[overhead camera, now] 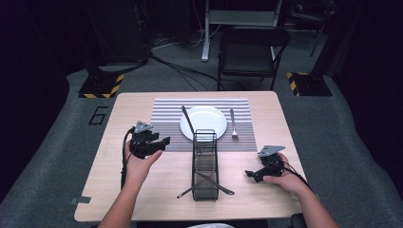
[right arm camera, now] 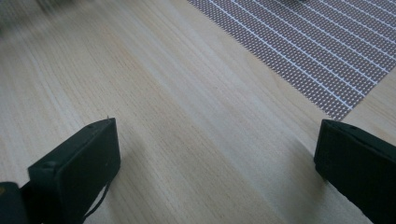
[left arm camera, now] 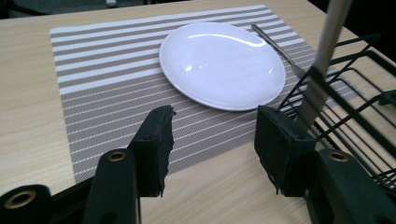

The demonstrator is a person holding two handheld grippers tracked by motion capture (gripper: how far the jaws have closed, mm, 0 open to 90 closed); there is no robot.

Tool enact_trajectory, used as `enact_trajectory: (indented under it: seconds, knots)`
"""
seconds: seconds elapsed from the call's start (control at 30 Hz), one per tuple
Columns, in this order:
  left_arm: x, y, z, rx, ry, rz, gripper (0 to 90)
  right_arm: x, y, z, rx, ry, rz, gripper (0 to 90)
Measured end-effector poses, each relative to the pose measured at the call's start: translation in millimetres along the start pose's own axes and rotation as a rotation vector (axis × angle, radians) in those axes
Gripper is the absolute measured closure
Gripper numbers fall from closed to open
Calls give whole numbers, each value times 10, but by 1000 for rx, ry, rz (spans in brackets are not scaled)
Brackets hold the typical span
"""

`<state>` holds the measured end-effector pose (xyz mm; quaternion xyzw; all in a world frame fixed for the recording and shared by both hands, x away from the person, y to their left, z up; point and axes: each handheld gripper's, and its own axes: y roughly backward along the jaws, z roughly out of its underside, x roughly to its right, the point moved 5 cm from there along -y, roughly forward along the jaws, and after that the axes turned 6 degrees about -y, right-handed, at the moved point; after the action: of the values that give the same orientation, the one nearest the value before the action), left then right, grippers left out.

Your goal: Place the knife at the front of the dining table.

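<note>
Writing: one mark readable, a large "6" (overhead camera: pixel 97 115) on the grey floor mat left of the tabletop (overhead camera: pixel 157 190); no brand or label legible on any item.

Edges and room: striped placemat (overhead camera: pixel 166 114) lies at the far middle of the tabletop, its far edge close to the tabletop's far edge. Bare wood open on the left side, on the right side, and along the near edge. Black wire caddy (overhead camera: pixel 205 166) stands at centre, running from the placemat's near edge toward the person.

Count:
- Plate (overhead camera: pixel 203 122), white, one, on the placemat.
- Fork (overhead camera: pixel 233 124), one, on the placemat just right of the plate.
- Utensil (overhead camera: pixel 188 121), dark-handled, one, standing slanted in the caddy's far end, leaning over the plate.
- Utensils, two, lying crossed in the caddy's near end, ends sticking out at both sides.
- Grippers, two. Left gripper (left arm camera: pixel 212 135) held above the placemat's near-left corner, jaws spread with nothing between them, just left of the caddy. Right gripper (right arm camera: pixel 217 154) low over bare wood right of the caddy, jaws spread wide, nothing between them.
</note>
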<state>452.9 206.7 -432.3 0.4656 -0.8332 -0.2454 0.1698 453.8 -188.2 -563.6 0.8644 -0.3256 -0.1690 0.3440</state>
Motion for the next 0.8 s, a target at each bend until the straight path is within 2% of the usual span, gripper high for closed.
enact_trajectory:
  seconds: [0.23,0.3,0.53,0.8]
  knots:
    - [173,-21,-198,27,-15,33,526,1,0,0,0,3,0,0]
    - [218,-35,-247,32,-35,44,532,0,0,0,0,1,0,0]
    - [349,-135,-366,16,-85,75,581,0,0,0,0,0,0,0]
    - [470,-276,-435,10,-98,111,602,1,-1,-1,1,1,0,0]
